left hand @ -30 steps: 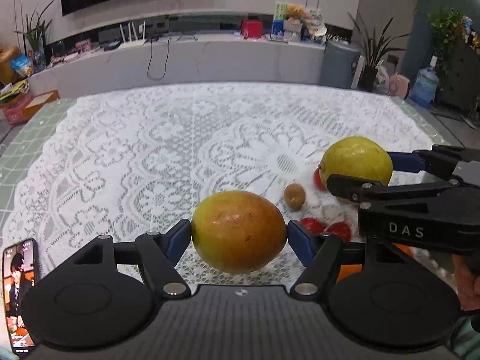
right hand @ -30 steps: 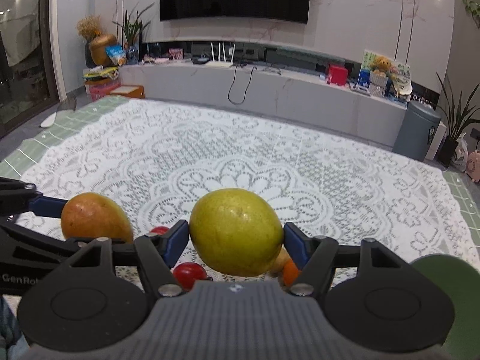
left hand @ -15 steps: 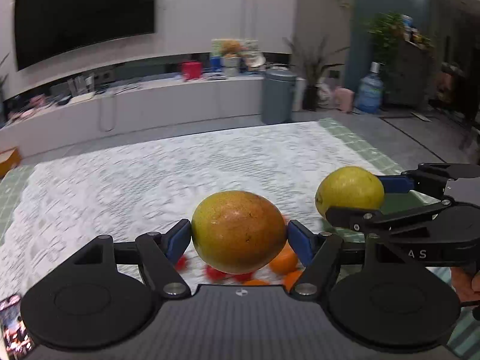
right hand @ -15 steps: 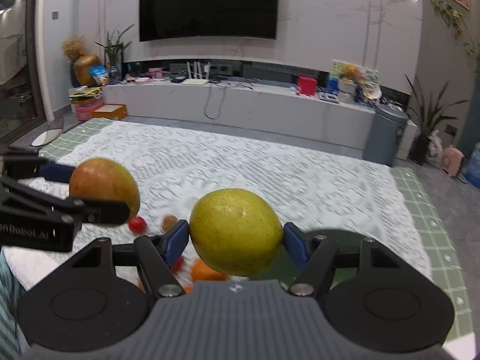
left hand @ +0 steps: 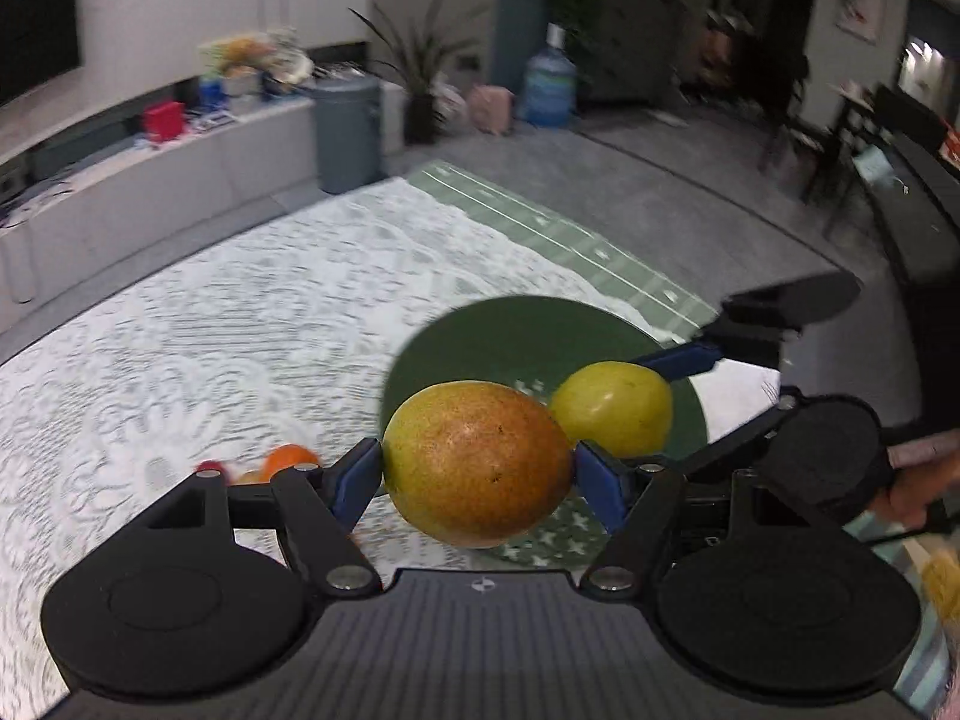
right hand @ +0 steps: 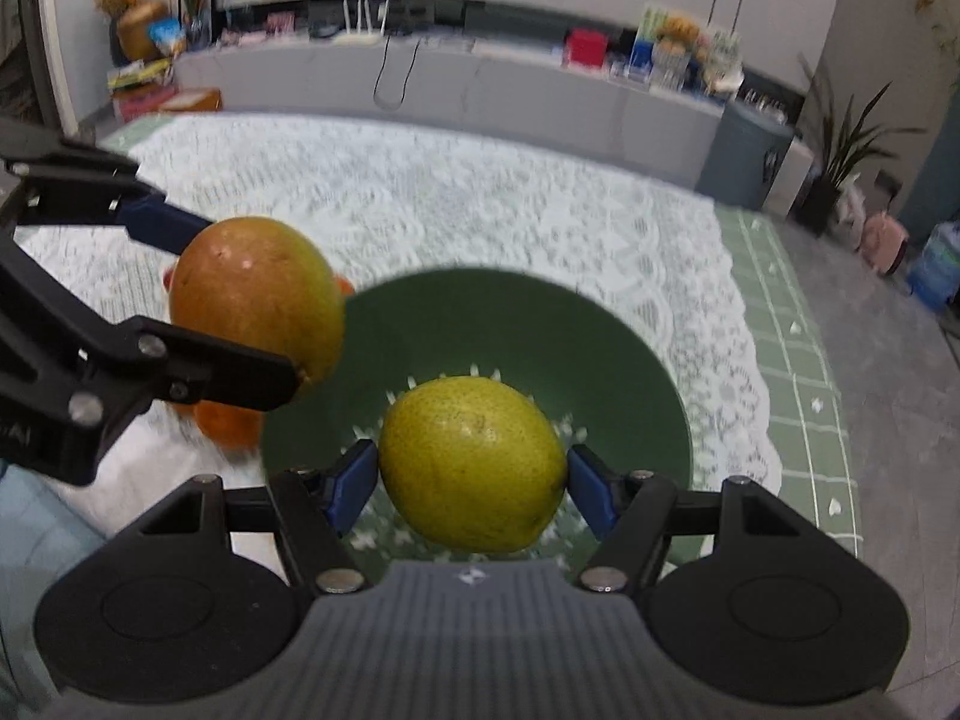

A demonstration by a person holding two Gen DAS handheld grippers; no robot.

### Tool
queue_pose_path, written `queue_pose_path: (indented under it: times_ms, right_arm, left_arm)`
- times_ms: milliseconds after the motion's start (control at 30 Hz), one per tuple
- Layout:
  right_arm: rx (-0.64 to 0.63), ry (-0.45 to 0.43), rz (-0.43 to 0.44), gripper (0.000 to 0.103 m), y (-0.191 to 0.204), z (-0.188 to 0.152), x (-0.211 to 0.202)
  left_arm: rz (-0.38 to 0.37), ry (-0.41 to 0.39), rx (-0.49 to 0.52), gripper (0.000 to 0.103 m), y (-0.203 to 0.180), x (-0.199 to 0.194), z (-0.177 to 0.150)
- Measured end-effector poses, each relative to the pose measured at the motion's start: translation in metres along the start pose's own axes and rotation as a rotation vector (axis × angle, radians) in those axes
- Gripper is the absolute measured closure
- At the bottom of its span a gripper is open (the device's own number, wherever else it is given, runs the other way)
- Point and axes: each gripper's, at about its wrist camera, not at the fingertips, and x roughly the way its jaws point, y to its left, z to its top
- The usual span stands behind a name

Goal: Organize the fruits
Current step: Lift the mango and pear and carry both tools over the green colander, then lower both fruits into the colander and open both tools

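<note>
My left gripper is shut on a red-orange mango, blue pads pressed to both of its sides. In the right wrist view the same mango hangs at the left rim of the green bowl. My right gripper is shut on a yellow-green mango held over the bowl's inside. From the left wrist, that yellow-green mango floats above the green bowl just right of my own fruit.
Small fruits lie on the lace tablecloth: an orange and a red one left of the bowl, another orange under the left gripper. A hand holds the right gripper. The table's right edge is near the bowl.
Both grippers swung to the right with their mangoes, from over the loose small fruits to the green bowl. The left gripper rolled and turned. Neither grip changed.
</note>
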Motion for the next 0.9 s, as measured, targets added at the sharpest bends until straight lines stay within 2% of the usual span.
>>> queue_pose_path:
  times_ms: [133,367,700,900]
  right_arm:
    - [-0.027,0.080,0.061,0.037,-0.011,0.002,0.012]
    - [-0.098,0.174,0.101,0.037,-0.017,0.007,0.031]
    - [-0.209,0.271,0.149,0.037,-0.012,0.009,0.053]
    - [-0.206,0.292,0.167,0.037,-0.016,0.008,0.060]
  left_arm:
    - [-0.057,0.089,0.033,0.022,-0.005,0.018,0.003]
    - [-0.069,0.208,0.070,0.022,-0.005,0.049,0.004]
    - [-0.096,0.312,0.074,0.022,0.000,0.071,0.007]
    - [-0.104,0.339,0.064,0.022,0.003,0.079,0.006]
